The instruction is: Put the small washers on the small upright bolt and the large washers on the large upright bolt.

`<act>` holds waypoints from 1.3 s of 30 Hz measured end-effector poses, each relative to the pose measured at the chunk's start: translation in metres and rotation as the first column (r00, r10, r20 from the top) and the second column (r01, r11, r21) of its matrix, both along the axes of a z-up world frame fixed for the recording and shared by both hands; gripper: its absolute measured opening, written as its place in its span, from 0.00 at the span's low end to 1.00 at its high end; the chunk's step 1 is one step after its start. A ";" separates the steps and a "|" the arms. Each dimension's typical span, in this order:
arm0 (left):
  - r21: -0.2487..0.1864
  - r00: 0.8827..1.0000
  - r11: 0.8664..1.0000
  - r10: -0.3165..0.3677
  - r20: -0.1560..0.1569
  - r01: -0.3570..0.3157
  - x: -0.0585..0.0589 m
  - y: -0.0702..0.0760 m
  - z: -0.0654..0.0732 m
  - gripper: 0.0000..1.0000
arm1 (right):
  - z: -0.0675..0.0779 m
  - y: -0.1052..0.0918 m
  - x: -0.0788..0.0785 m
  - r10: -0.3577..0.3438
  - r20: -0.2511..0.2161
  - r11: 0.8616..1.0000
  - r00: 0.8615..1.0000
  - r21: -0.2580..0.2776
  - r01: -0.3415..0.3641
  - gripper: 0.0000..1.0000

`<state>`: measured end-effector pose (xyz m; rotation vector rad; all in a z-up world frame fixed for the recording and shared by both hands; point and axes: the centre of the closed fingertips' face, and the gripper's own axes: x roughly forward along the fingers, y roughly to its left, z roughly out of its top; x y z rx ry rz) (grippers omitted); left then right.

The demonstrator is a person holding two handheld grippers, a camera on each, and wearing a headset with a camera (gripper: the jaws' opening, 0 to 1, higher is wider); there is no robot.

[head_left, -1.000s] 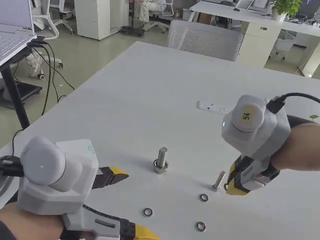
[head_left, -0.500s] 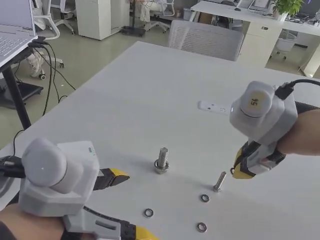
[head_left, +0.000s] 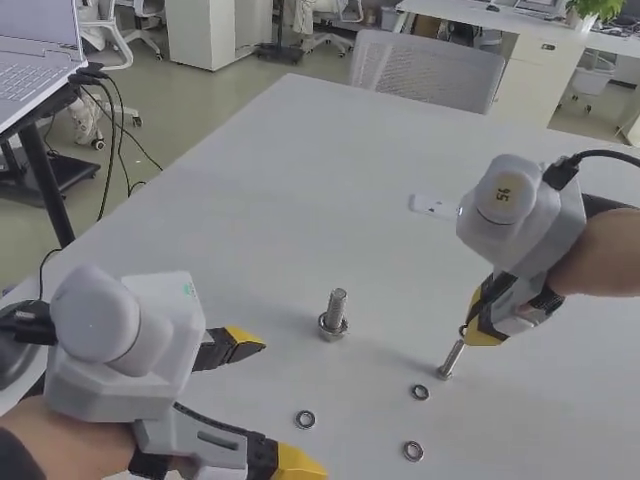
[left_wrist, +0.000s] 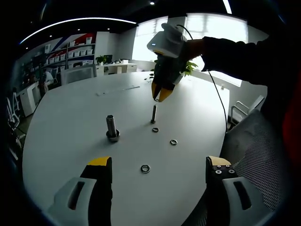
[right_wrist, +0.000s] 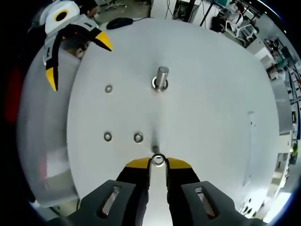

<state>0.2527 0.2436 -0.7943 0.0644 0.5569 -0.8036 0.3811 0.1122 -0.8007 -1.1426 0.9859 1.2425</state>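
The large bolt (head_left: 334, 312) stands upright mid-table, and the small bolt (head_left: 451, 358) stands to its right, leaning a little. My right gripper (head_left: 478, 330) hovers just above and right of the small bolt's top, shut on a washer (right_wrist: 158, 160) pinched at its yellow tips. Three loose washers lie flat on the table: one (head_left: 421, 392) by the small bolt's foot, one (head_left: 413, 451) nearer me, one (head_left: 305, 419) to the left. My left gripper (head_left: 275, 405) stands open low at the near left, nothing between its jaws, facing the large bolt (left_wrist: 111, 128) and the washers.
The white table (head_left: 260, 200) stretches far and wide behind the bolts. A small white strip (head_left: 432, 207) lies on it beyond the right gripper. A grey mesh chair (head_left: 425, 70) stands at the far edge, and a laptop stand (head_left: 40, 60) with cables at the left.
My right gripper has risen from table level beside the small bolt to just above the bolt's top. The left gripper has stayed put. The head camera has shifted slightly.
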 end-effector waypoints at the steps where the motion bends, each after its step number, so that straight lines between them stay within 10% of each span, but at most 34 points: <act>1: 0.001 1.000 1.000 0.001 0.000 -0.001 0.000 0.000 0.000 0.81 | -0.001 0.000 0.000 0.003 -0.001 1.000 1.000 -0.003 -0.003 0.13; 39: 0.011 1.000 1.000 0.017 -0.008 -0.017 0.003 0.002 -0.002 0.80 | -0.021 -0.003 0.004 0.017 -0.047 0.999 0.999 -0.034 -0.019 0.14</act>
